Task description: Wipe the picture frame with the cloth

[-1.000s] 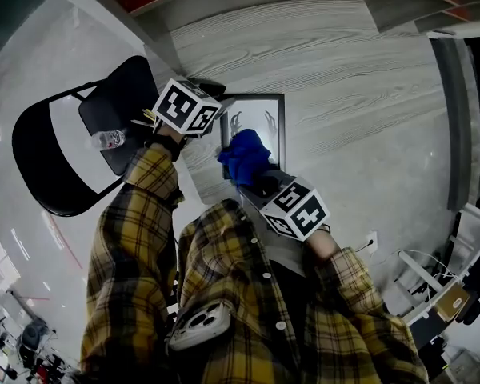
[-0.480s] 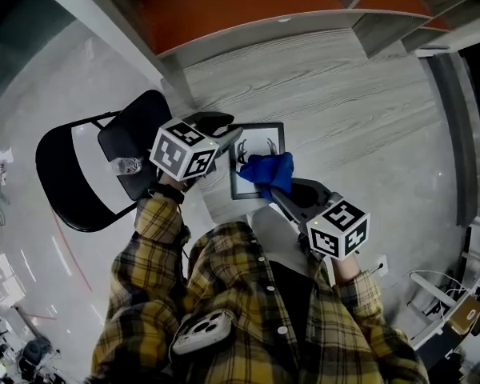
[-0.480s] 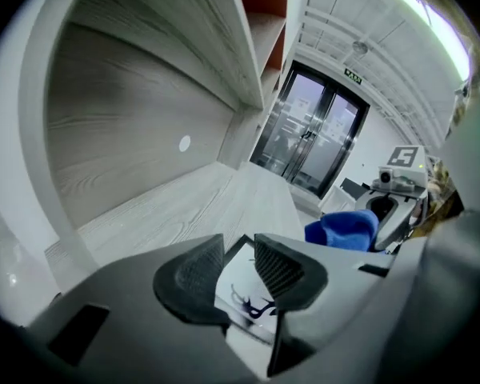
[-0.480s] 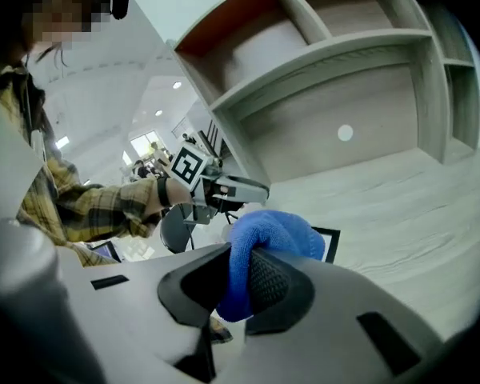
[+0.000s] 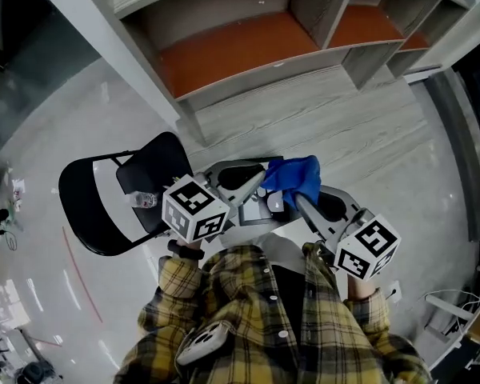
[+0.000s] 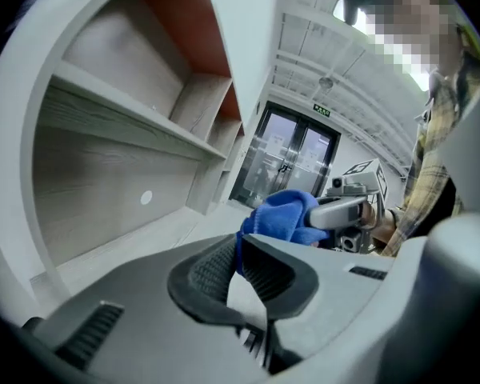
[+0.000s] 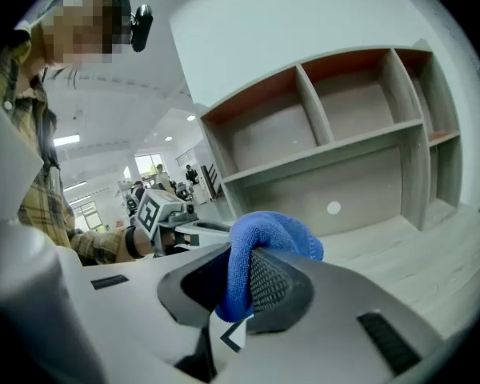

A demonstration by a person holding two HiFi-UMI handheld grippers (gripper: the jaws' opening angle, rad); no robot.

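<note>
Currently, left gripper (image 6: 238, 253) jaws, just closing, pinch the picture frame (image 6: 245, 302) edge; right gripper (image 7: 242, 272) clamps the cloth (image 7: 264, 230) beside that frame. Heavy wiping pressure may lever the frame loose.

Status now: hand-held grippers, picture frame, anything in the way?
Left hand-held gripper: jaws just closed in, dark-rimmed rectangular picture frame between them. Right hand-held gripper: shut on crumpled blue cloth, next to the frame. Nothing blocking seen.
</note>
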